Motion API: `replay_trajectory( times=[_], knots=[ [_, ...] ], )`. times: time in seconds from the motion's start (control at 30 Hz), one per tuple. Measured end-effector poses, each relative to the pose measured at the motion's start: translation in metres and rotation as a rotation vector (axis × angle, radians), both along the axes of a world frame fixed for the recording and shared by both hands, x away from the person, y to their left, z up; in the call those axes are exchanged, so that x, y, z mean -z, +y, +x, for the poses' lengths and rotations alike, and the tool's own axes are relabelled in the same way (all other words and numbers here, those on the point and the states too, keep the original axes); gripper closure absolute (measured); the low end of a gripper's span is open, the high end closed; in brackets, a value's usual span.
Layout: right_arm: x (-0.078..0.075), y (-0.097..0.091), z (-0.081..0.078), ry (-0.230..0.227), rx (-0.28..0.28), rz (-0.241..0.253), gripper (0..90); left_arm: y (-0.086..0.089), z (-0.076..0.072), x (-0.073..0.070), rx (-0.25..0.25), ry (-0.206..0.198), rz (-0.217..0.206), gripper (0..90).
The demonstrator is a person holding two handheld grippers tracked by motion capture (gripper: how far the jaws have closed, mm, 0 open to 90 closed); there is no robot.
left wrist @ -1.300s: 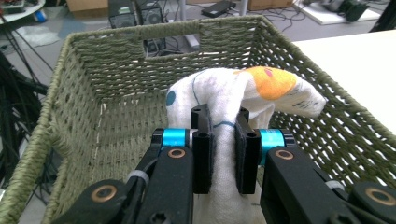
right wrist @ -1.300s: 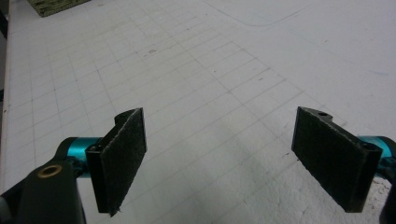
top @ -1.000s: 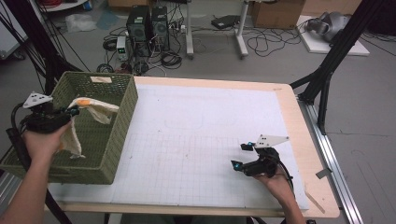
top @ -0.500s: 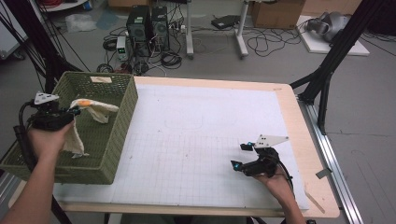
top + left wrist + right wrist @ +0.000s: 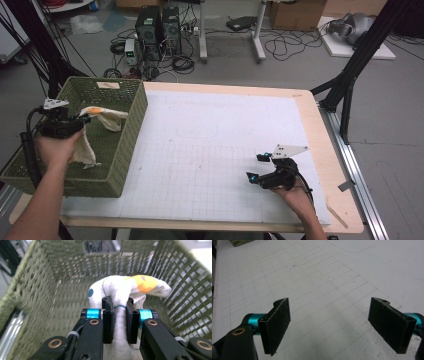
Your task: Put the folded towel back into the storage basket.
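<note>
Your left gripper (image 5: 80, 120) has its fingers (image 5: 108, 315) clamped on a white cloth (image 5: 120, 290) with an orange patch and blue markings. You hold the cloth over the open top of the green woven basket (image 5: 127, 130), which sits at the left edge of the tabletop (image 5: 210, 135); part of the cloth hangs down inside it. Your right gripper (image 5: 257, 167) rests low over the gridded mat near the right front of the tabletop, well apart from the basket, its fingers (image 5: 277, 322) spread wide with nothing between them.
</note>
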State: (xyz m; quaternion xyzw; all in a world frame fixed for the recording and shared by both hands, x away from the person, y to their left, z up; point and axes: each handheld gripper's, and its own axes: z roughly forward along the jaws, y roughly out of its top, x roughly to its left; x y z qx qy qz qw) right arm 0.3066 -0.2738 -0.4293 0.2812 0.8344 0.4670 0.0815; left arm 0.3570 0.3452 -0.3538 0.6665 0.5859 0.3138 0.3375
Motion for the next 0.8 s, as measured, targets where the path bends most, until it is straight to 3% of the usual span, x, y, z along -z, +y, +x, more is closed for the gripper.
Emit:
replay_trajectory(
  times=[0.33, 0.8],
  knots=[
    [-0.001, 0.0, -0.001, -0.009, 0.002, 0.003, 17.3, 0.0, 0.002, 0.01, 0.027, 0.153, 0.095, 79.4],
    [-0.001, -0.001, -0.001, -0.013, 0.002, 0.006, 17.3, -0.004, 0.008, 0.024, 0.097, 0.334, 0.11, 77.0]
  ],
)
